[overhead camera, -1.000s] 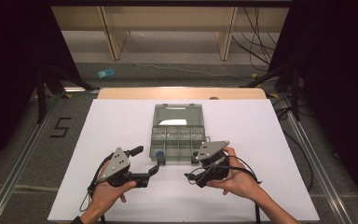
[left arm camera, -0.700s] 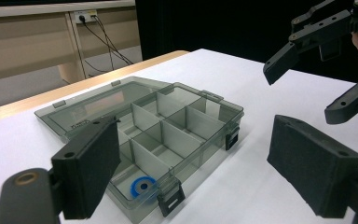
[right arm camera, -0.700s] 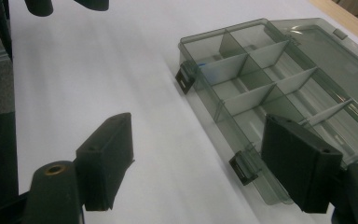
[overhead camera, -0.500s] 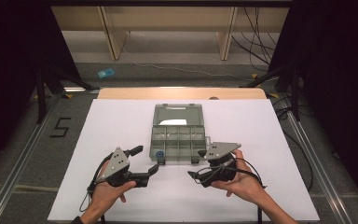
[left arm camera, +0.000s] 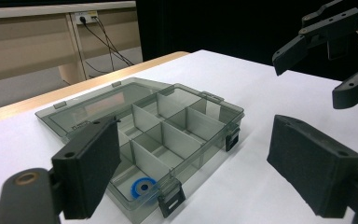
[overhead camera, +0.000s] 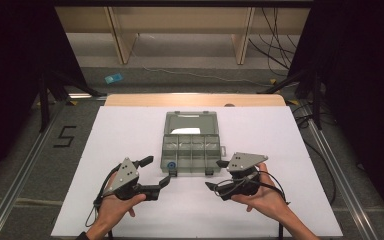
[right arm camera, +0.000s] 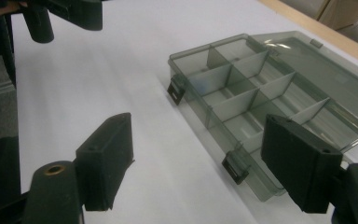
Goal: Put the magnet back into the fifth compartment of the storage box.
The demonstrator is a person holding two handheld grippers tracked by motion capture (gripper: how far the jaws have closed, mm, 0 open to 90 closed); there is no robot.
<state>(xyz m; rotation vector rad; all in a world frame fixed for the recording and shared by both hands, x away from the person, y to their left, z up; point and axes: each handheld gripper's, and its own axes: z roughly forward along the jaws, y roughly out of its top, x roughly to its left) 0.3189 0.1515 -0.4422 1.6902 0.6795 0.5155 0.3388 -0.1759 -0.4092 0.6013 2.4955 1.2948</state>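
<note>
The clear organizer box (overhead camera: 190, 145) lies lid-open mid-counter (overhead camera: 130, 125); the left gripper view shows a blue ring (left arm camera: 142, 187) in a near corner compartment; left gripper (overhead camera: 156, 172) and right gripper (overhead camera: 216, 175) both released, empty; the right has drawn slightly back from the box.

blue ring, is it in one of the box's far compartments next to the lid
No, the blue ring lies in a near corner compartment of the open box, beside a front latch.

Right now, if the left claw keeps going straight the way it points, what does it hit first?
Probably the open smoky-grey plastic compartment box, near the front corner holding the blue ring. The left claw stands open and empty; depth is hard to judge.
</note>
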